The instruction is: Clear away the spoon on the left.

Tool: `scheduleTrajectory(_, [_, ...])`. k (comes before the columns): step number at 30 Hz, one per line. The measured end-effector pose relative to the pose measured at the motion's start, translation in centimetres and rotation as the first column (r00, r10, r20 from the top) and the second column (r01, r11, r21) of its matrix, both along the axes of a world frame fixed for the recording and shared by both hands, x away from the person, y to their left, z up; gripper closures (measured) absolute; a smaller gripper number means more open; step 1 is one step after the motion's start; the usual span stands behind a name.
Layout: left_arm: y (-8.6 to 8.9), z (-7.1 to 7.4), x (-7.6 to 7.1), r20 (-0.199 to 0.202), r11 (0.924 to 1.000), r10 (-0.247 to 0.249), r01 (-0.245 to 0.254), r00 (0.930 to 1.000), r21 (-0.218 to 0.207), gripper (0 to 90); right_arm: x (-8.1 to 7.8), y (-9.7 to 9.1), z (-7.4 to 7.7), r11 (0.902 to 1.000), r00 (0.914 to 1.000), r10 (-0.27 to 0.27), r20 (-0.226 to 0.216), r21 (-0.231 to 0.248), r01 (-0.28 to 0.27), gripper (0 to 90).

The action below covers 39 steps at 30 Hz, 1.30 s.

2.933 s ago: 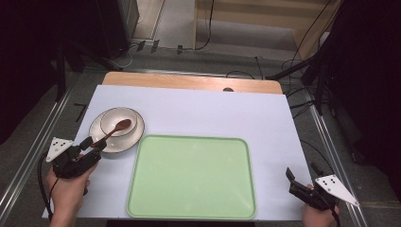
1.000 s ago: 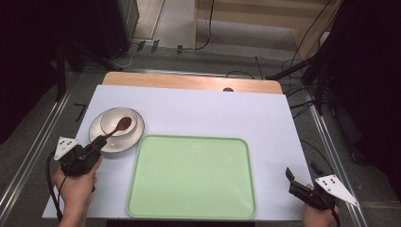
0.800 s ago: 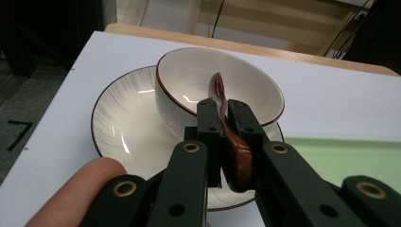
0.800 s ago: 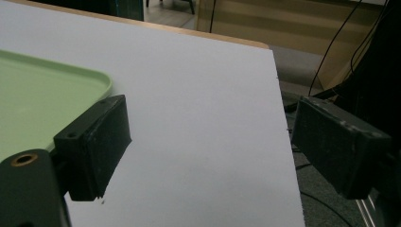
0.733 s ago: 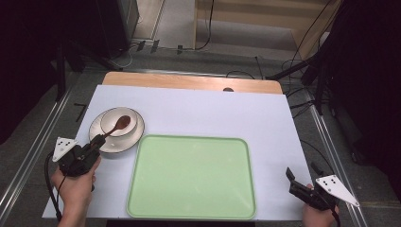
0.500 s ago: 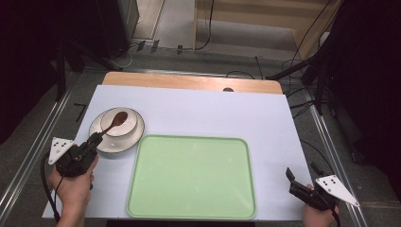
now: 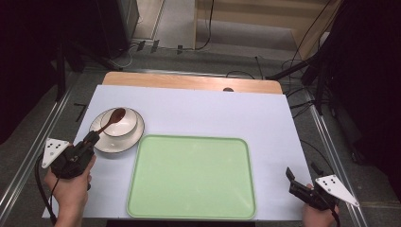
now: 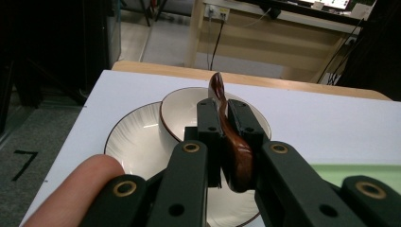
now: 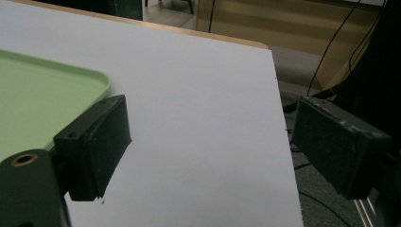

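On the white table (image 7: 203, 113), your left gripper (image 8: 225, 124) pinches the brown spoon (image 8: 230, 137) above the bowl (image 7: 119, 123). From above, the pinch is hidden. Your right gripper (image 9: 208, 142) gapes empty.

Colours only, for your notes. Glossy reddish-brown wooden spoon (image 8: 230, 137): darker at bowl end, lighter sheen along handle. Round cream ceramic bowl (image 7: 124, 122) w/ thin dark-brown rim line; plain inside. Round cream ceramic saucer-plate (image 7: 105, 143) under it: same dark rim line, faint radial ribbing pattern, off-white. Rectangular pale-green plastic tray (image 7: 191, 177): flat mint tone, no pattern. White sheet table cover (image 7: 246, 116): plain, slightly bluish cast; light-tan wooden table edge (image 7: 189, 81) along far side. Your left gripper (image 8: 225, 118): matt black jaws, brass-coloured rivets, light-grey plate. Your right gripper (image 9: 210, 142): black scuffed pads, one brass rivet. Floor (image 7: 42, 127) grey, black tape marks.
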<state>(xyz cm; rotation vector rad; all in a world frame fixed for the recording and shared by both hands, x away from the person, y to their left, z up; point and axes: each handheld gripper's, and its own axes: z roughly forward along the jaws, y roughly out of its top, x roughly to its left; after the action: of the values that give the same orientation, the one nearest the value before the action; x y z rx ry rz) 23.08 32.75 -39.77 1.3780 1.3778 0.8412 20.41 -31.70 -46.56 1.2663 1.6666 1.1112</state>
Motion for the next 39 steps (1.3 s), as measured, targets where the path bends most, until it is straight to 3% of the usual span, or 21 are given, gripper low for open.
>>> scheduleTrajectory(16, [-2.2, 1.0, -0.8, 0.033, 0.9977, -0.068, 0.067, 0.9972, 0.005, 85.1, -0.1, -0.2, 0.0, 1.0000, 1.0000, -0.004, -0.001, 0.006, 0.004, 13.1])
scheduleTrajectory(24, [-3.6, 0.4, -0.8, 0.020, 0.9950, -0.100, 0.100, 0.9948, 0.003, 85.1, 0.0, -0.3, 0.0, 0.9999, 1.0000, -0.009, -0.003, 0.012, 0.009, 13.1])
scheduleTrajectory(39, [-5.5, -0.7, -2.1, 0.006, 0.9901, -0.140, 0.140, 0.9901, 0.004, 85.1, -0.1, -0.4, 0.0, 0.9998, 0.9999, -0.013, 0.002, 0.016, 0.013, 13.1])
